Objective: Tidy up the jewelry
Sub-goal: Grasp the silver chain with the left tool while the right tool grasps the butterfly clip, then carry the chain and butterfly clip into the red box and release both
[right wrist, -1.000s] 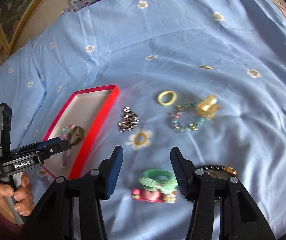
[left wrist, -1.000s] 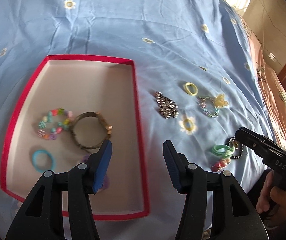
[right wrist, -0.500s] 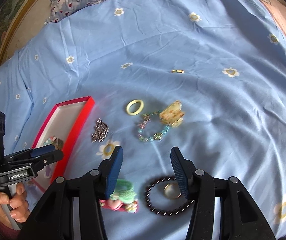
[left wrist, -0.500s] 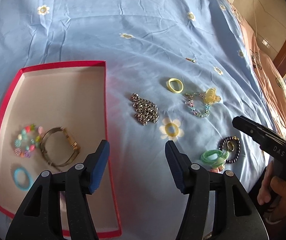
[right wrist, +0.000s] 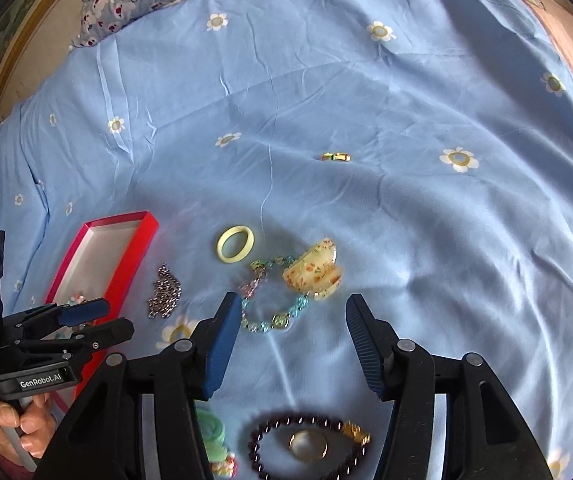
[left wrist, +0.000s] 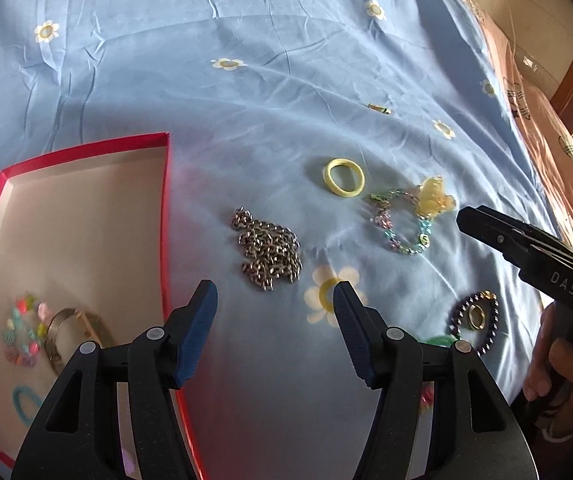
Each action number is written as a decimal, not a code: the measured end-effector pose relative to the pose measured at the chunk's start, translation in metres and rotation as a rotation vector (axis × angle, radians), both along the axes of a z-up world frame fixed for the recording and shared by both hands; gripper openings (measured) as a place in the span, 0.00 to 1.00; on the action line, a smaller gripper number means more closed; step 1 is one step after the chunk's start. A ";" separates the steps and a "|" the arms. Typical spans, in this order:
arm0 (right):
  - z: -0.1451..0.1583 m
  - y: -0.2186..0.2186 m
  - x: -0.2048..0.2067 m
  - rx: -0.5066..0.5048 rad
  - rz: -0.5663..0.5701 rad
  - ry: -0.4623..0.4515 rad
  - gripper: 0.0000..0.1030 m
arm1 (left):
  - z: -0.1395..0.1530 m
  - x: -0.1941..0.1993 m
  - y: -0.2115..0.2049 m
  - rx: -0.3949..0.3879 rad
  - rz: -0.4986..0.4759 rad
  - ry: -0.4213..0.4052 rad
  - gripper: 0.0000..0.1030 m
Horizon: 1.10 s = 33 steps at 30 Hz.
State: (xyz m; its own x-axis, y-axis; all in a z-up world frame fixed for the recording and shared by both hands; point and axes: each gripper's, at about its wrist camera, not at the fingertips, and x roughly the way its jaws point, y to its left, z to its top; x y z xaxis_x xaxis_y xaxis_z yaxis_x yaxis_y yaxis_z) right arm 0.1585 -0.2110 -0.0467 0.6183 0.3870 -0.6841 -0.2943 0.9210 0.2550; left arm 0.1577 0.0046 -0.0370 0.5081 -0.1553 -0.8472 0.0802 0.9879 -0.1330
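While both claws hang over the bed [right wrist: 406, 100], neither pinches anything. The left claw [left wrist: 274, 320] is spread, its jaws having just been opening, with only blue sheet between them; it hovers just right of the red tray's [left wrist: 164, 216] right wall and just near of the silver chain [left wrist: 268, 254], which lies heaped on the sheet close beside the tray. Inside the tray, toward its near left corner, sit a colourful bead bracelet [left wrist: 22, 336], a brass-toned bangle [left wrist: 74, 332] touching it, and a turquoise hair loop [left wrist: 26, 404] nearer still.

The right claw [right wrist: 292, 340] is also spread, its jaws likewise having just been opening, and nothing is pressed between them. Just beyond its tips lies the pastel bead bracelet [right wrist: 270, 316], with a yellowish hair clip [right wrist: 316, 274] touching its far right side and a pale yellow ring [right wrist: 235, 243] a little farther off to the left. Nearer than its fingers rest a dark bead bracelet [right wrist: 306, 448] encircling a gold ring [right wrist: 308, 445], and a green hair tie [right wrist: 212, 434] to the left. Far out on the sheet lies a small gold piece [right wrist: 336, 156], well apart from the rest.
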 end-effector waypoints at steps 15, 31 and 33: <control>-0.020 0.007 0.035 -0.053 -0.033 0.034 0.39 | -0.030 0.032 -0.009 0.031 -0.046 0.043 0.14; 0.006 0.016 0.001 0.000 0.010 -0.027 0.39 | 0.008 0.001 0.003 -0.039 -0.048 -0.069 0.04; 0.009 0.020 -0.004 0.003 0.023 -0.035 0.39 | 0.014 -0.004 0.005 -0.045 -0.044 -0.085 0.04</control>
